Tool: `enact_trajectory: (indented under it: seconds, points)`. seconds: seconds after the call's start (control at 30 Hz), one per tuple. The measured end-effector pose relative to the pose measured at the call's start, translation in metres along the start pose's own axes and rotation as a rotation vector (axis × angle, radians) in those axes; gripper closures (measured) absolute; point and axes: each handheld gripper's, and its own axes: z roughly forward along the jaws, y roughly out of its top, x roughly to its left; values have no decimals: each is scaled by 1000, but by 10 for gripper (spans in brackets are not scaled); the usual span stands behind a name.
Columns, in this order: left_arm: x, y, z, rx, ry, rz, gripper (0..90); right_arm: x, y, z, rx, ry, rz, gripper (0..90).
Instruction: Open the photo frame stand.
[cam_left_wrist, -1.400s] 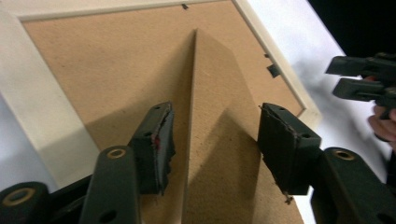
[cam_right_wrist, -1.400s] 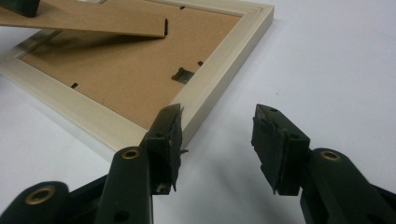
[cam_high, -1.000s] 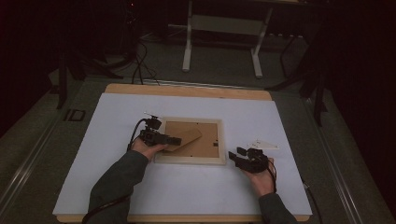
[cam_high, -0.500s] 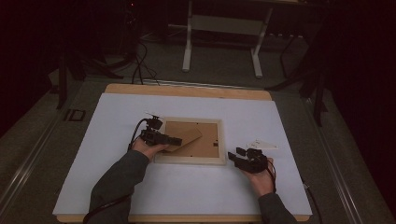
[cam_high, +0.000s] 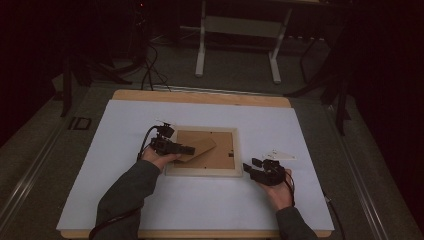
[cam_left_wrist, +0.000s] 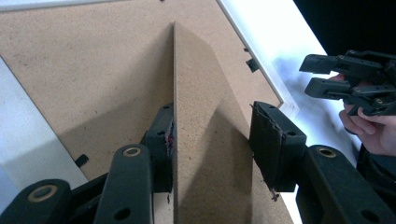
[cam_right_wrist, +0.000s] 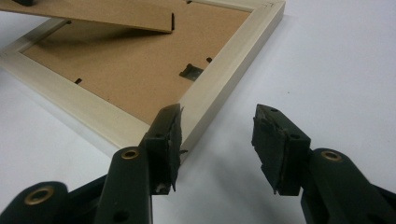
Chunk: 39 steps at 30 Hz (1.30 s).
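Right now I am working on the back of a picture frame (cam_high: 202, 171) that lies face down on the white worktop (cam_high: 100, 150), and the step in hand is getting hold of its fold-out stand (cam_high: 197, 146), the brown board flap hinged to the backing board (cam_left_wrist: 93, 70).

My left tool (cam_high: 187, 150) reaches in over the frame's left edge. In the left gripper view the stand rises on edge between my jaws: the left pad (cam_left_wrist: 161, 140) lies against its edge, while the right pad (cam_left_wrist: 268, 149) stands clear of its face with a gap. The jaws have just been closing on it, so I read them as half-wide with the flap between them, not yet pinched.

My right tool (cam_high: 250, 170) waits just off the frame's near right corner. In the right gripper view its jaws stand wide and hold nothing; the left pad (cam_right_wrist: 168, 140) sits at the pale wooden corner (cam_right_wrist: 196, 107) and the right pad (cam_right_wrist: 275, 144) is over bare worktop. Beyond it lies a small white card (cam_high: 280, 155).

Next, I judge, the left tool needs to finish closing until both pads press the flap, gently, since thin board creases easily. The right tool may have to pin that corner so the frame does not slide or lift as the stand swings.
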Motion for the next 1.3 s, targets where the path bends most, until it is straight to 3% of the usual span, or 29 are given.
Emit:
enact_trajectory:
  seconds: [0.6,0.87,1.3]
  points:
    - [-7,-2,-3,-10,14,43,569,3,1,3,5,3,-8,513]
    - [-17,-2,-9,-26,27,93,591,5,7,8,5,12,-18,511]
    - [-22,-8,-11,-42,37,121,592,-7,20,26,3,37,58,502]
